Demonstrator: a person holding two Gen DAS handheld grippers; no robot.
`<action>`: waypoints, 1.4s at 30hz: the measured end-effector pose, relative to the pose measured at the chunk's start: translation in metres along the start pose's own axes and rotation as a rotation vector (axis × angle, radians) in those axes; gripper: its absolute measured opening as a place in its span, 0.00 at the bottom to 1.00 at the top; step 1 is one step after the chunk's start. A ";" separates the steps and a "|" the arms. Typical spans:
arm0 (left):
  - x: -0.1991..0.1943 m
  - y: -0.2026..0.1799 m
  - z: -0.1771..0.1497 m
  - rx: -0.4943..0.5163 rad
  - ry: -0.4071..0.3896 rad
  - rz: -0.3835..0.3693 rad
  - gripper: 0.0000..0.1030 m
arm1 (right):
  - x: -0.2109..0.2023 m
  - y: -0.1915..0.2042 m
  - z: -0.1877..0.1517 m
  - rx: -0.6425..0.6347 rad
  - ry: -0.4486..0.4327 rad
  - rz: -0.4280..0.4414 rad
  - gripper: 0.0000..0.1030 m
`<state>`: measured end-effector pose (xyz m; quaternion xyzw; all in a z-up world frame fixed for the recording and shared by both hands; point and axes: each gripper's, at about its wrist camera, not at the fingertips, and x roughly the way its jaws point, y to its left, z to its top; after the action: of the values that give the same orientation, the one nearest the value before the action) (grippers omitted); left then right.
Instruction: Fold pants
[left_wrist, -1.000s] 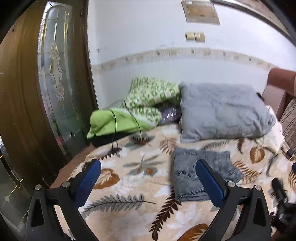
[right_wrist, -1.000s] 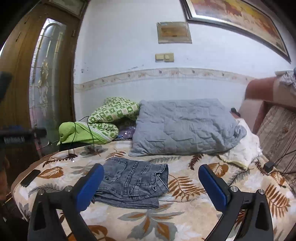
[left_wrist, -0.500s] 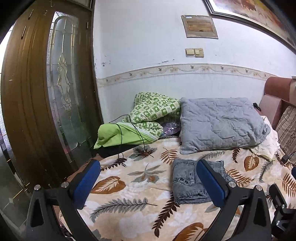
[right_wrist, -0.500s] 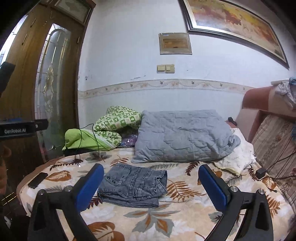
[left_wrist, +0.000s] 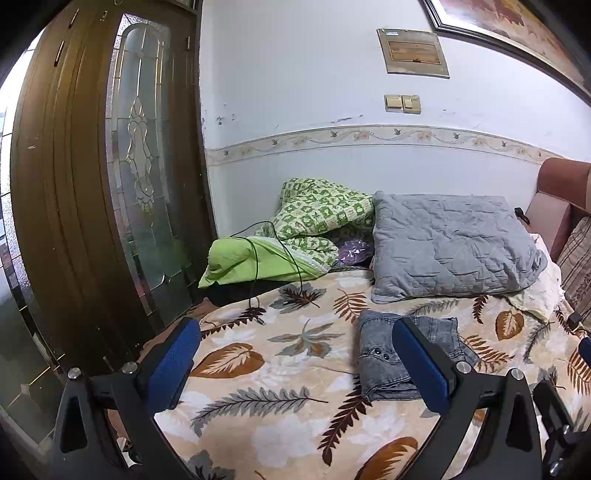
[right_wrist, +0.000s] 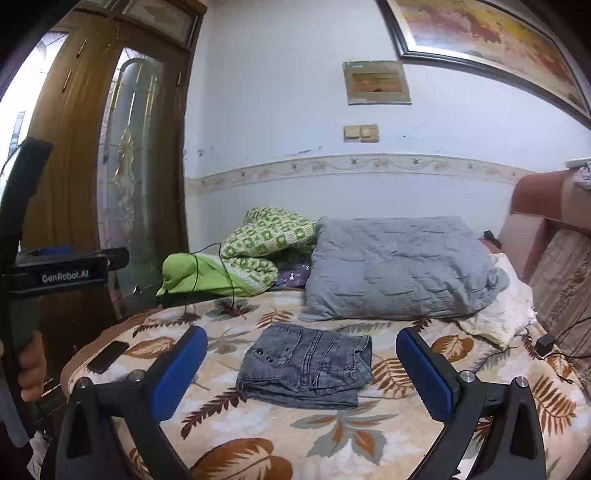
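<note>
1. Above the near edge of the bed, the left gripper (left_wrist: 295, 362) hangs with its jaws spread wide and nothing between the blue pads (left_wrist: 177, 369).
2. The right gripper (right_wrist: 301, 373) is likewise wide apart and empty, held clear above the bedspread.
3. The pants (right_wrist: 308, 363), grey denim, lie folded into a compact stack on the bedspread (right_wrist: 332, 435), with no gripper touching them. In the right wrist view they sit between the two pads but farther back; in the left wrist view they lie partly behind the right-hand pad (left_wrist: 421, 369).
4. The bedspread is cream with brown and grey leaf prints.
5. Just behind the pants a grey quilted pillow (right_wrist: 399, 269) leans toward the wall, and a cream cloth (right_wrist: 498, 314) lies at its right end.
6. To the left of the pillow is a green checked blanket (right_wrist: 266, 240) bunched over a bright green one (right_wrist: 184, 273), with a thin black cable (left_wrist: 255, 258) draped across them.
7. A dark phone (right_wrist: 108, 356) lies at the left edge of the bed.
8. At the far left of the right wrist view a hand (right_wrist: 31, 365) grips the handle of the other gripper, which is marked "GenRobot.AI".
9. A wooden door (left_wrist: 74, 203) with a glass panel stands left of the bed, and the white wall carries a switch plate (left_wrist: 402, 103) and a framed picture (right_wrist: 491, 33).
</note>
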<state>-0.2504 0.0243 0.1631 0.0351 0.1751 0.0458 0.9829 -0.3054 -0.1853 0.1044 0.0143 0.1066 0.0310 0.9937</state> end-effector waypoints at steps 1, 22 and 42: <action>0.000 0.000 -0.001 0.002 0.002 0.000 1.00 | 0.002 0.002 -0.002 -0.006 0.007 0.003 1.00; -0.007 0.006 0.000 0.002 -0.014 -0.051 1.00 | 0.018 0.016 -0.010 -0.047 0.045 0.033 1.00; -0.005 0.000 0.002 0.003 0.002 -0.158 1.00 | 0.022 0.022 -0.006 -0.077 0.041 0.047 1.00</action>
<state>-0.2547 0.0233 0.1664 0.0226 0.1782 -0.0321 0.9832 -0.2864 -0.1620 0.0944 -0.0219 0.1251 0.0588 0.9902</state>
